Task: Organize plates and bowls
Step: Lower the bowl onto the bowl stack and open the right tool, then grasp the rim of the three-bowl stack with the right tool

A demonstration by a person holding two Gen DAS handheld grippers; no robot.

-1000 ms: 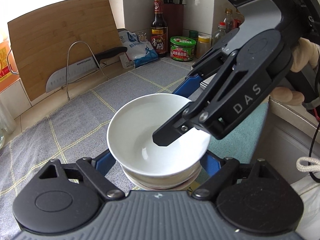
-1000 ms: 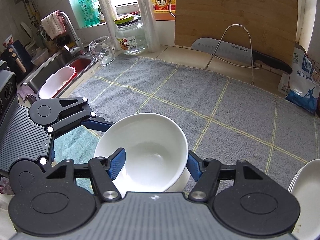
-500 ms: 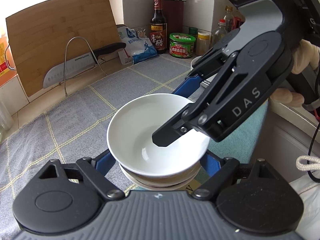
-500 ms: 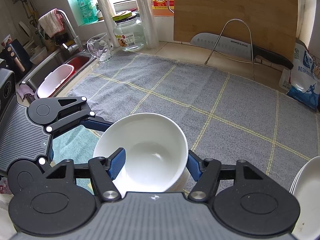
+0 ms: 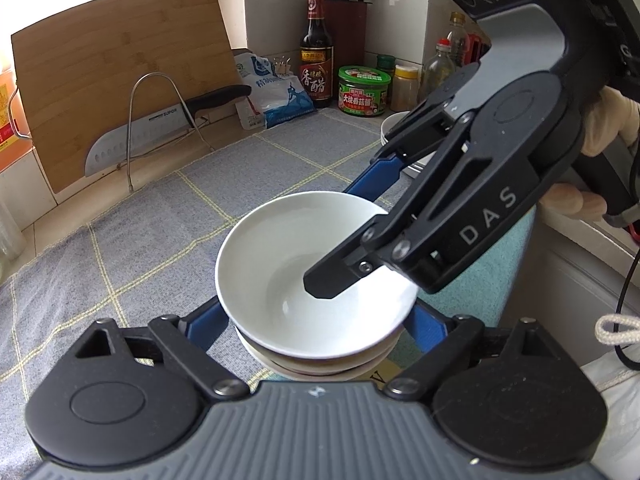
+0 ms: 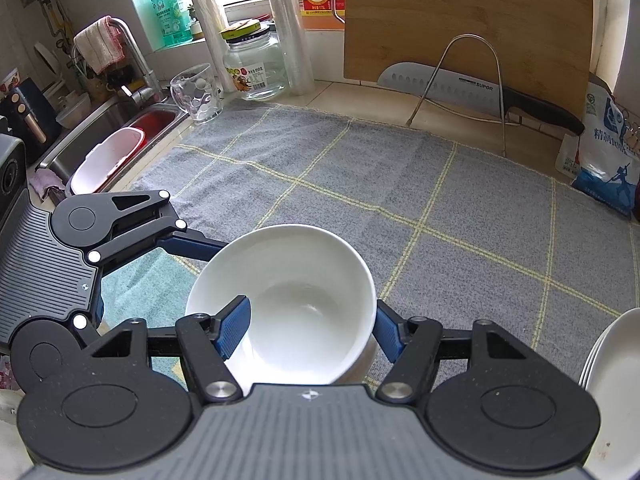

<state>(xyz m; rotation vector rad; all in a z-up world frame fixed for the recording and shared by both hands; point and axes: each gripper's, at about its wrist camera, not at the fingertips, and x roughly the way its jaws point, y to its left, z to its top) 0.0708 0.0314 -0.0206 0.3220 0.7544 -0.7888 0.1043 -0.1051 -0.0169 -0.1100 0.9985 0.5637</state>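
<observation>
A white bowl (image 5: 304,264) sits on top of a short stack of bowls (image 5: 312,364) on the grey checked mat (image 5: 152,240). My left gripper (image 5: 316,320) is open, its blue fingers on either side of the stack below the top bowl. My right gripper (image 6: 308,328) straddles the top bowl (image 6: 288,296): one finger (image 6: 234,330) lies inside it, the other outside against the wall. Whether it grips the wall I cannot tell. It reaches in from the right in the left wrist view (image 5: 360,240). White plates (image 6: 612,372) are stacked at the right.
A cutting board (image 6: 464,20) and a knife (image 6: 460,88) on a wire rack stand at the back. Bottles and jars (image 5: 364,90) line the back corner. A sink (image 6: 116,136) with a pink tub lies left. A teal cloth (image 6: 148,284) lies under the stack.
Both grippers and the bowl stack have shifted slightly toward the near edge of the mat. The grips look the same.
</observation>
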